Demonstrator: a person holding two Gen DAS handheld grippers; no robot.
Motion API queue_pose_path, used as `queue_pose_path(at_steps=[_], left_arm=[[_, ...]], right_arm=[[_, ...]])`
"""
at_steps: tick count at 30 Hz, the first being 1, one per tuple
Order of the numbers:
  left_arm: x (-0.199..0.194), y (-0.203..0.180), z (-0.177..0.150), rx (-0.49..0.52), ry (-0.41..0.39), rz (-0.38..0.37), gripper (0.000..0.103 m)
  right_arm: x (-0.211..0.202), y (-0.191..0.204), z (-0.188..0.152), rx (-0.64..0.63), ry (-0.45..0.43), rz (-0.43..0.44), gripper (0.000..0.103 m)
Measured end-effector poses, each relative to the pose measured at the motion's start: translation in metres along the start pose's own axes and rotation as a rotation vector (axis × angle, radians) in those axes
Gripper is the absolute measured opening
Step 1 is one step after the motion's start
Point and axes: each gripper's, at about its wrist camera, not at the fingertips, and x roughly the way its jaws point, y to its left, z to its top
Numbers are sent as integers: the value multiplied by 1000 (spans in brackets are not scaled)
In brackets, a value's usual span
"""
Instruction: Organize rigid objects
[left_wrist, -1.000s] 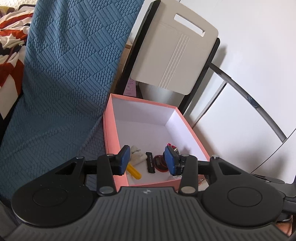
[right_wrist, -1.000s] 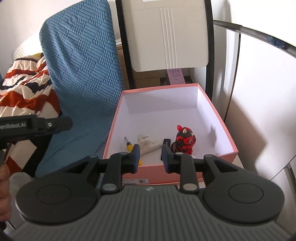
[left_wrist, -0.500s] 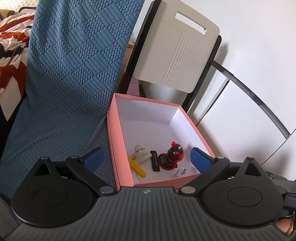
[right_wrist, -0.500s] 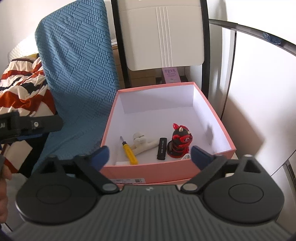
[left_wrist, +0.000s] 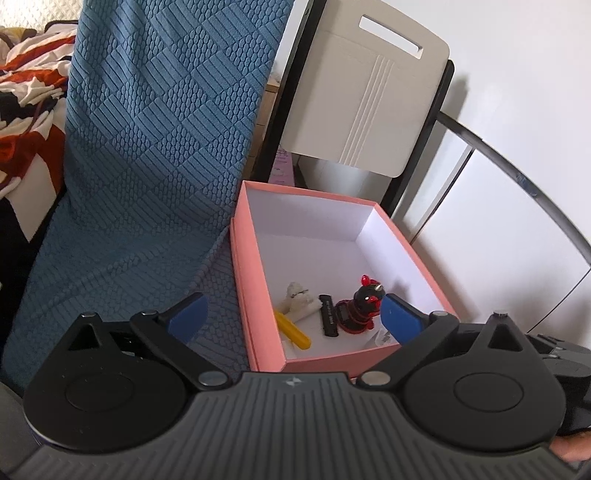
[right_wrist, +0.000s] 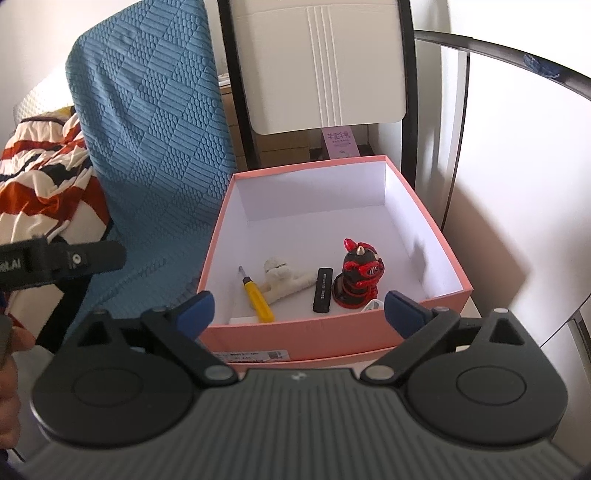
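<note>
Both grippers (left_wrist: 293, 319) (right_wrist: 299, 310) newly spread wide

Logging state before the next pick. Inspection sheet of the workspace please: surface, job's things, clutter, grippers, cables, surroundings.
Surface: pink cardboard box, white inside, open-topped; what it rests on is mostly hidden.
Job's things: in the box, near its front wall: yellow-handled screwdriver, white plush toy touching it, black rectangular stick, red-and-black figurine upright, small white items at the front wall, unclear.
Clutter: nothing seen.
Grippers: left gripper and right gripper open, fingers empty, in front of the box.
Cables: nothing seen.
Surroundings: blue textured fabric, striped cloth, white panel in black frame, purple carton.
</note>
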Motion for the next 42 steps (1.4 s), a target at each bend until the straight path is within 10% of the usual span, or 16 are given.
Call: queue_pose_path(at_steps=[42], left_arm=[[5,-10,-5,45,16,6,102]], right_arm=[[2,2,-7,-1,29,-1,100]])
